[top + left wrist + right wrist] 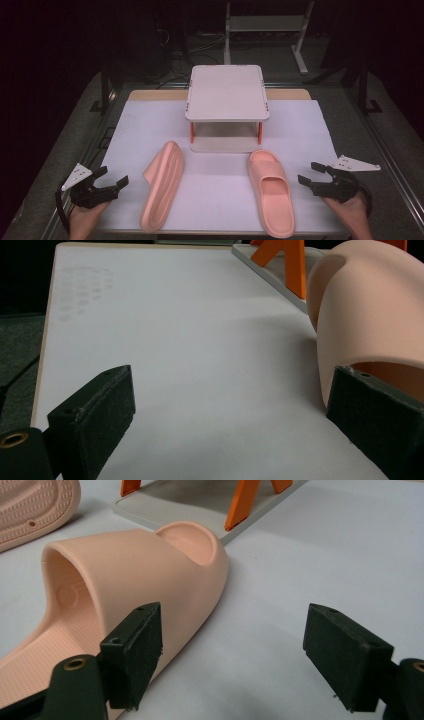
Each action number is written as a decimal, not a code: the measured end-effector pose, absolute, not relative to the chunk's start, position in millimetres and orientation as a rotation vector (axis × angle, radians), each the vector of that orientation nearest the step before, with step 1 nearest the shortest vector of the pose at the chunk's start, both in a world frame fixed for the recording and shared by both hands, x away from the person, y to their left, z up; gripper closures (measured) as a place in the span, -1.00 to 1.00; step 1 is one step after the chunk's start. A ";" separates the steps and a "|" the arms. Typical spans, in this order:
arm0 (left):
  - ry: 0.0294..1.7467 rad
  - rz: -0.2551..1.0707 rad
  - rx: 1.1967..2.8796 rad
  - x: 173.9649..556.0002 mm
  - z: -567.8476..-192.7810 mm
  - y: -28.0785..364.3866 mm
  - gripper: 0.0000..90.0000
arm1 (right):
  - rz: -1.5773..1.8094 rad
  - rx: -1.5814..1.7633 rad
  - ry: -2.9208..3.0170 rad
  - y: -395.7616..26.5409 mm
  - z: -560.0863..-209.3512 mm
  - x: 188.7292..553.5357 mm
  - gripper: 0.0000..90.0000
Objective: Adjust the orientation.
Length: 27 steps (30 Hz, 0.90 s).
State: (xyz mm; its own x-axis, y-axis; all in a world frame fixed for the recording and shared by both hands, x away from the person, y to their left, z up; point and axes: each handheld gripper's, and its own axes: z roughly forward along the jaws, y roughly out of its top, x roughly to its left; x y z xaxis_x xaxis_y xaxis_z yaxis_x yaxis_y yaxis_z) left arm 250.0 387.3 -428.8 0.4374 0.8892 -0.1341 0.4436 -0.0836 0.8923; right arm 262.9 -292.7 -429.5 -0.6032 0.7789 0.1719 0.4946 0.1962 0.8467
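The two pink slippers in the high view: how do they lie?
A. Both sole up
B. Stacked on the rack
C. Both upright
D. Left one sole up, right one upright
D: the left slipper shows its ribbed tread, while the right slipper shows its strap and footbed.

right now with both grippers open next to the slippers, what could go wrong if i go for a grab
1. The left slipper lies on its side, sole ridges showing; pinched by the left gripper, it may roll or slide on the smooth white sheet.
2. The right slipper sits upright, its heel near the table's front edge; a push from the right gripper could nudge it off.
3. Both toes point near the small rack; pushing them forward could bump its orange legs.
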 end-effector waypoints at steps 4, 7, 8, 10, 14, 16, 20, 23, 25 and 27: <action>1.159 0.568 1.688 250.4 -426.9 388.0 -0.90 | 1.376 1.198 2.181 -290.9 -428.6 259.6 -0.49; 1.157 0.565 1.680 249.6 -426.6 388.2 -0.90 | 1.374 1.188 2.181 -290.1 -427.5 257.3 -0.50; 1.155 0.566 1.684 249.3 -426.5 387.9 -0.90 | 1.373 1.190 2.176 -290.2 -427.1 256.7 -0.50; 1.148 0.569 1.687 248.1 -426.2 388.1 -0.90 | 1.377 1.186 2.168 -290.5 -426.0 255.6 -0.50; 1.144 0.569 1.682 247.2 -424.8 387.4 -0.89 | 1.381 1.183 2.158 -290.8 -424.0 253.3 -0.50; 1.141 0.559 1.681 247.3 -425.5 385.6 -0.88 | 1.384 1.181 2.157 -290.8 -423.8 252.7 -0.50; 1.133 0.550 1.711 247.5 -427.4 382.1 -0.88 | 1.385 1.174 2.159 -290.3 -423.4 253.2 -0.50; 1.132 0.548 1.711 247.0 -427.5 381.6 -0.88 | 1.390 1.172 2.157 -289.7 -422.8 253.6 -0.50; 1.129 0.541 1.716 246.4 -428.0 380.4 -0.87 | 1.391 1.167 2.160 -289.1 -422.7 253.8 -0.51; 1.123 0.534 1.729 246.3 -428.8 378.3 -0.87 | 1.393 1.165 2.160 -288.8 -422.7 253.4 -0.51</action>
